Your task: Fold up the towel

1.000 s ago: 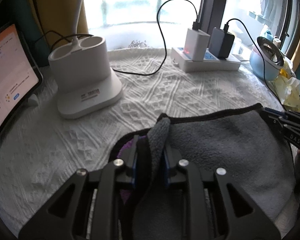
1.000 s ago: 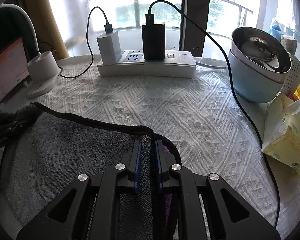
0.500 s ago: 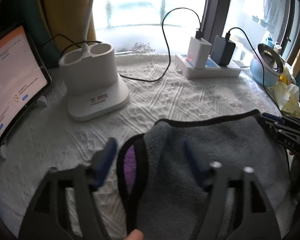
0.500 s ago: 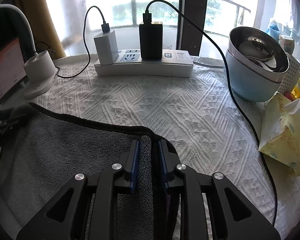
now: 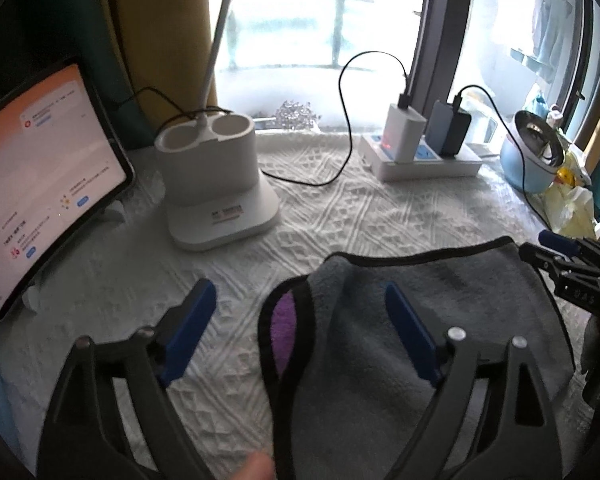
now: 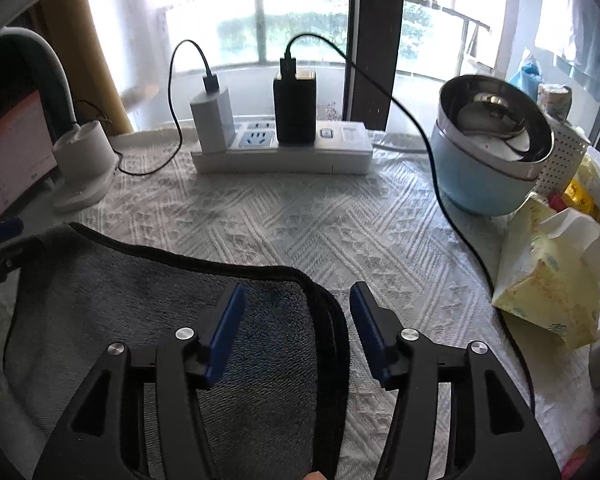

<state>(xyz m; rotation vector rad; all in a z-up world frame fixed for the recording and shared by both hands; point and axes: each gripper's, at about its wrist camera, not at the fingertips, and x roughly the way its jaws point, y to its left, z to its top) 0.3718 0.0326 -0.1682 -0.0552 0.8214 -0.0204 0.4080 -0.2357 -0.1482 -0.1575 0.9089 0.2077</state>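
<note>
A grey towel (image 5: 428, 312) with a black hem lies folded over on the white textured tablecloth (image 5: 340, 216). A purple underside (image 5: 284, 332) shows at its left fold. My left gripper (image 5: 296, 300) is open and empty, its blue pads either side of the towel's left corner. In the right wrist view the towel (image 6: 148, 312) lies flat, and my right gripper (image 6: 296, 300) is open and empty over its right corner. The right gripper's tip also shows in the left wrist view (image 5: 568, 256).
A white lamp base (image 5: 216, 184) and a lit tablet (image 5: 40, 172) stand at the left. A power strip (image 6: 284, 152) with chargers and cables sits at the back. A blue bowl (image 6: 488, 160) and a tissue pack (image 6: 552, 276) are at the right.
Both grippers have opened and let go of the towel corners; the left opened first, then the right. The towel now lies flat on the cloth.
</note>
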